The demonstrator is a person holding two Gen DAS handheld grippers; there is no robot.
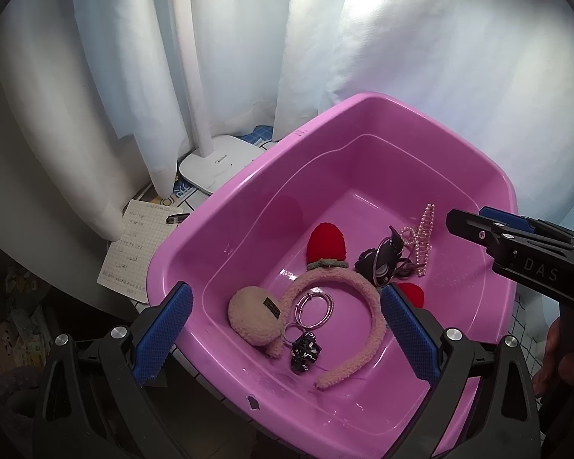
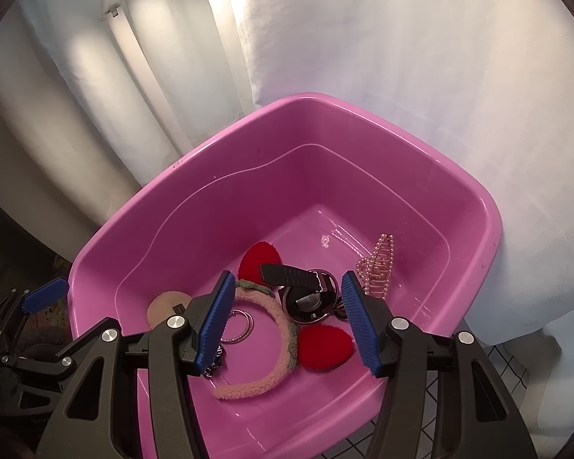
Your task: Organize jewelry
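Note:
A pink plastic tub holds the jewelry. In it lie a fuzzy beige headband with red ears, a beige puff clip, silver bangles, a black-and-white scrunchie on a ring, a black watch and a pearl hair claw. My left gripper is open above the tub's near side, empty. My right gripper is open above the watch, empty; it shows in the left wrist view.
A white lamp base and its stem stand behind the tub on the left. A sheet of gridded paper and a pen lie left of the tub. White curtains hang behind.

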